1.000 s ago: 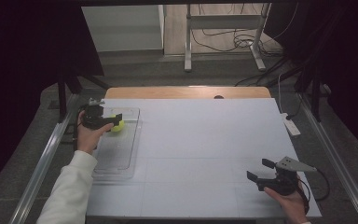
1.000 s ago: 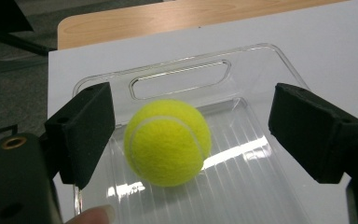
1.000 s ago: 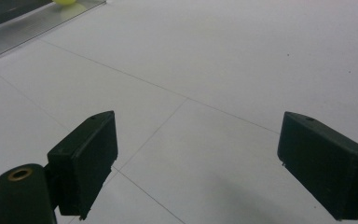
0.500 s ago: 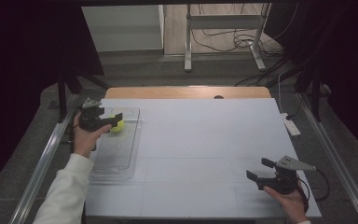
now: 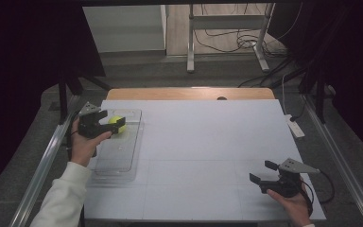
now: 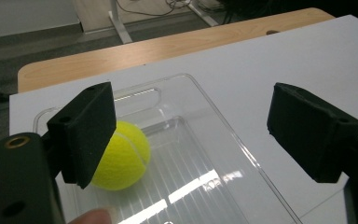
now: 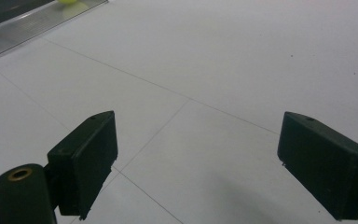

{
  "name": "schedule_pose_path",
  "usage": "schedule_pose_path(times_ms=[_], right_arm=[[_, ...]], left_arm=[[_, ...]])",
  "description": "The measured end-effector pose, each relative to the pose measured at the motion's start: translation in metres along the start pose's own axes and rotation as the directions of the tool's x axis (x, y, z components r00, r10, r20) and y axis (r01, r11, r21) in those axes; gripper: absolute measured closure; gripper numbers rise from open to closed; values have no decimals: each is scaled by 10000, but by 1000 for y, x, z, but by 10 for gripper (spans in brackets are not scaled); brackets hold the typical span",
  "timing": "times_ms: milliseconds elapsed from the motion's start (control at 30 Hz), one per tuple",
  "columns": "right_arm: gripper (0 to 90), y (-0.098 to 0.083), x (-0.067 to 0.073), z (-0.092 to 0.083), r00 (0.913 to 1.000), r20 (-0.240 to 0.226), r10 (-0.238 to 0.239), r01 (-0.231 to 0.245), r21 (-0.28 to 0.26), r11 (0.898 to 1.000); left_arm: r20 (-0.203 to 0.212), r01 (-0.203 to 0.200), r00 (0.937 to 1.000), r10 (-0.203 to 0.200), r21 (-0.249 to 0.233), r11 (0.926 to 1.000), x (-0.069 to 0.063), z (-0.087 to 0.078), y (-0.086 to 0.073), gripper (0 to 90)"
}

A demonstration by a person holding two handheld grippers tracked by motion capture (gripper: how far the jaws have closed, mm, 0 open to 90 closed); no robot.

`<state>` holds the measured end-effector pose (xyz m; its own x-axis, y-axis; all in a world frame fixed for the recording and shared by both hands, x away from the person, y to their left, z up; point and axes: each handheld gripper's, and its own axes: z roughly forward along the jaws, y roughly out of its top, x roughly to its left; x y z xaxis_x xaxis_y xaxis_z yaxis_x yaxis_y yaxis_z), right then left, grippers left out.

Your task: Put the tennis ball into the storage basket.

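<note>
Since the earlier frames, the left gripper point(image 5: 116, 124) has drawn back toward the left edge of the high view and lifted slightly off the ball point(image 5: 116, 123), and its jaws have just been closing a little, with nothing pinched between them; the right gripper point(image 5: 263, 173) has kept its place. Nearest the camera, at the lower right of the high view, the right gripper sits in the person's right hand point(image 5: 290, 201) low over the white table point(image 5: 208, 142), jaws spread and empty; in the right gripper view its two black pads point(image 7: 86, 156) stand well apart with bare table surface between them. At the lower left of the high view a white sleeve point(image 5: 64, 198) rises to the left hand point(image 5: 82, 144), which holds the left gripper over the far end of the clear tray point(image 5: 118, 163). In the left gripper view the jaws are spread, and the yellow tennis ball point(image 6: 121, 156) lies on the tray floor point(image 6: 200, 177) partly behind the left pad point(image 6: 84, 133), near the tray's far end; whether that pad touches the ball cannot be told. The right pad point(image 6: 310, 130) is well apart from the ball. Beyond the white surface, a strip of wooden table edge point(image 5: 189, 93) shows at upper centre, and farther off a metal stand point(image 5: 227, 35) with cables point(image 5: 227, 40) on the floor.
</note>
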<state>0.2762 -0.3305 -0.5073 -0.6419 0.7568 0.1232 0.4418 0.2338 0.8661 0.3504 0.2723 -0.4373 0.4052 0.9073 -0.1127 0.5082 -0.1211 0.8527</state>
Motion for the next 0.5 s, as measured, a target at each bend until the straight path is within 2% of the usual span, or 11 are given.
schedule_pose_path(times_ms=[267, 500], right_arm=[[120, -1, 0, -1, 10000, 55, -25, 24, 36, 10000], [120, -1, 0, -1, 10000, 82, -1, 1, 26, 10000]], left_arm=[[308, -225, 9993, 231, -203, 9995, -9, -11, -11, 163], [754, -381, 9963, 413, -432, 9983, -23, -23, -20, 163]])
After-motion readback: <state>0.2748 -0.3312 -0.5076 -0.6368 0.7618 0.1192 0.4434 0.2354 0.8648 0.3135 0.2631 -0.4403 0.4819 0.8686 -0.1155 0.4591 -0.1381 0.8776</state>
